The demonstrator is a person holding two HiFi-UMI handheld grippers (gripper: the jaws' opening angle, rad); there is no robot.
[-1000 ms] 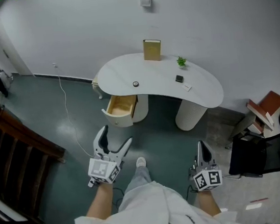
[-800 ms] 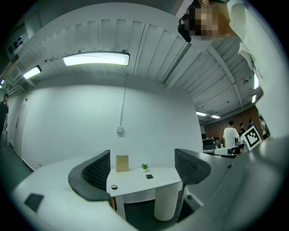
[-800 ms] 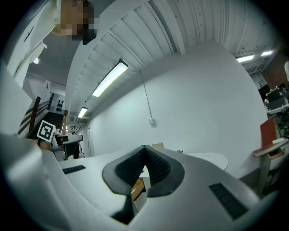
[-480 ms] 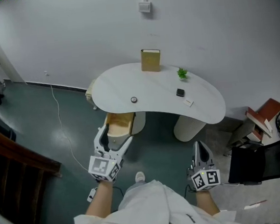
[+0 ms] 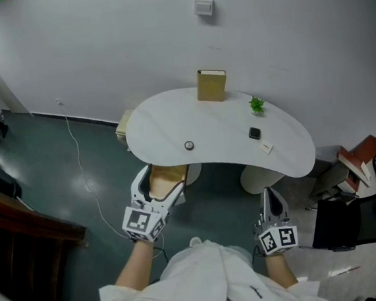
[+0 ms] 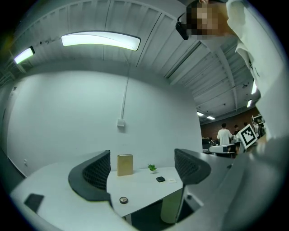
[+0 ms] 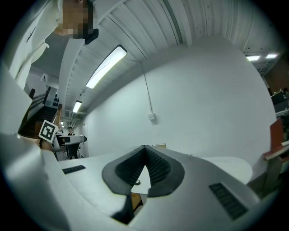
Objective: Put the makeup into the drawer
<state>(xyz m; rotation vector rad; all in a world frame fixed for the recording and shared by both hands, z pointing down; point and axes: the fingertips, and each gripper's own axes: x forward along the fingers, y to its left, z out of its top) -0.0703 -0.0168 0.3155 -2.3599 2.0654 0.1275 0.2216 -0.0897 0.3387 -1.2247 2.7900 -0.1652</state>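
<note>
Head view has the person standing just short of the white curved bench (image 5: 166, 125), both forearms held forward and low over the dark floor (image 5: 65, 185). There are 2 tools. The left hand-held gripper (image 5: 159, 181) points at the bench's left end with its jaws spread wide. Nothing sits between them, and from up here they frame the 1 wooden drawer (image 5: 168, 174), which stands pulled open under the benchtop. The right hand-held gripper (image 5: 269, 195) is on the other side of the person's body, well apart from the left one. It aims up toward the bench's rounded pedestal (image 5: 255, 177), and its jaws are pressed together at the tips with nothing in them.

On the benchtop I count 3 small makeup pieces, all untouched and none in the drawer. They are 1 round compact (image 5: 189, 146) near the front edge above the drawer, 1 small black case (image 5: 254, 133) further right and 1 flat white piece (image 5: 267, 148) just beside that. At the back stand 1 upright tan book (image 5: 211, 85) and 1 tiny green plant (image 5: 257, 104). High on the wall sits 1 switch box (image 5: 203, 7).
</note>
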